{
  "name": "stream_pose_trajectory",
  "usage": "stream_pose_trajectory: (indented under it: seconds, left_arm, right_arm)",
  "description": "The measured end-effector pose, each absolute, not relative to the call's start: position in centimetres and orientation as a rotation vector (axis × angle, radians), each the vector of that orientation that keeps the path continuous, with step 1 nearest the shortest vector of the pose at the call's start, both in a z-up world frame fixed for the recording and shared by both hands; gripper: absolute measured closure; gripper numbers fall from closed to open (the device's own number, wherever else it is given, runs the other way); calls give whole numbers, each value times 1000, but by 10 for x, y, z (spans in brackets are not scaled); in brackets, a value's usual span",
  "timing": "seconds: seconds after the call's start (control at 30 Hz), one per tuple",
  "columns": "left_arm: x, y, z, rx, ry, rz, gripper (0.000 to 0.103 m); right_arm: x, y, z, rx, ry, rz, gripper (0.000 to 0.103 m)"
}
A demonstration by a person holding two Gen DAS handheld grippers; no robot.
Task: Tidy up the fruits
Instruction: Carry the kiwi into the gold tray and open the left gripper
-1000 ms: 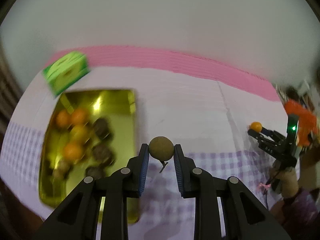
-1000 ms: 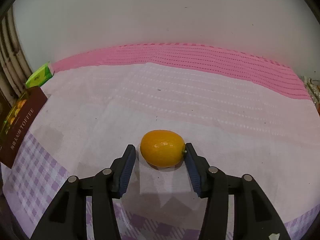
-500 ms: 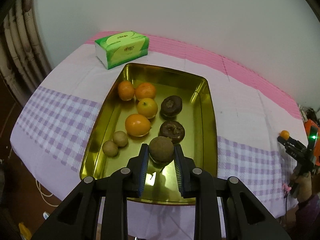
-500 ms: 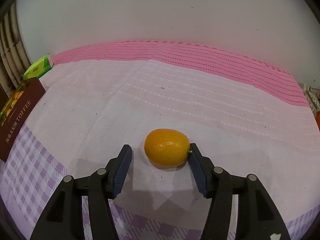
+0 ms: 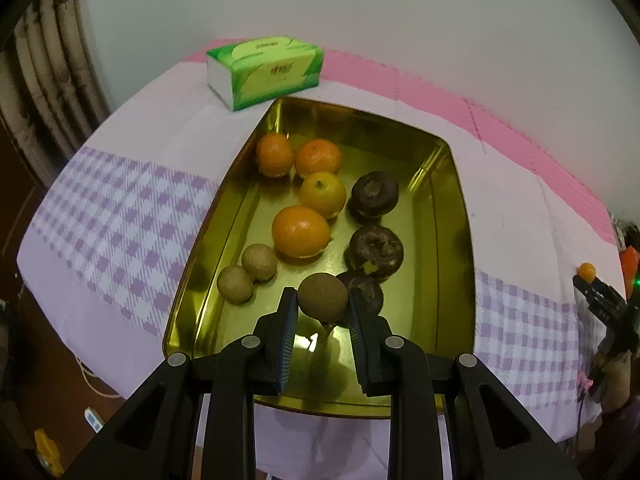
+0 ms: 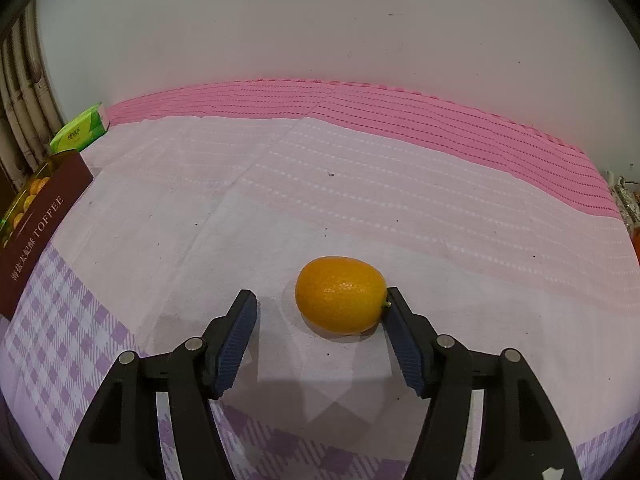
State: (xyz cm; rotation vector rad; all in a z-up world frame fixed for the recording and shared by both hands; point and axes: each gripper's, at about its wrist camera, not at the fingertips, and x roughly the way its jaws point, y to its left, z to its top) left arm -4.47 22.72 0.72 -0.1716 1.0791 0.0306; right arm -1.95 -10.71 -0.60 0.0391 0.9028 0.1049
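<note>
1. Left wrist view: the left gripper (image 5: 322, 307) tilts steeply down over the near end of a gold tray (image 5: 460, 216), at centre frame. Its jaws pinch a round brown fruit (image 5: 322, 297).
2. In the tray, from left: two small brown fruits (image 5: 247, 274), four oranges (image 5: 301, 231), then dark fruits (image 5: 375, 247). A tissue box (image 5: 265, 70) sits beyond, upper left.
3. Right wrist view: the right gripper (image 6: 320, 312) slants down at the cloth (image 6: 280, 184), lower centre. Its jaws have just been opening and stand spread around a kumquat (image 6: 341, 295), which lies on the cloth; the right pad (image 6: 404, 344) touches its end, the left one is clear.
</note>
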Motion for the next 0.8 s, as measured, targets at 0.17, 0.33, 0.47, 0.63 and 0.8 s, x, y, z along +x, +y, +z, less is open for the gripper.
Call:
stream_pose_trajectory:
  seconds: [0.17, 0.33, 0.47, 0.63, 0.8]
  left_arm:
    - [-45, 227, 5, -163, 1085, 48, 77]
    - [-43, 227, 4, -128, 1090, 90, 77]
    - [-42, 237, 5, -163, 1094, 105, 77]
    - [-34, 248, 14, -201, 1075, 91, 77]
    - [-12, 251, 21, -170, 1049, 94, 77]
  right_arm:
    - [-20, -107, -6, 39, 903, 105, 41]
    - [-20, -106, -6, 39, 903, 104, 40]
    - [-20, -106, -6, 37, 903, 102, 38]
    - [-21, -105, -7, 35, 904, 102, 35]
    - [-20, -104, -7, 31, 909, 100, 32]
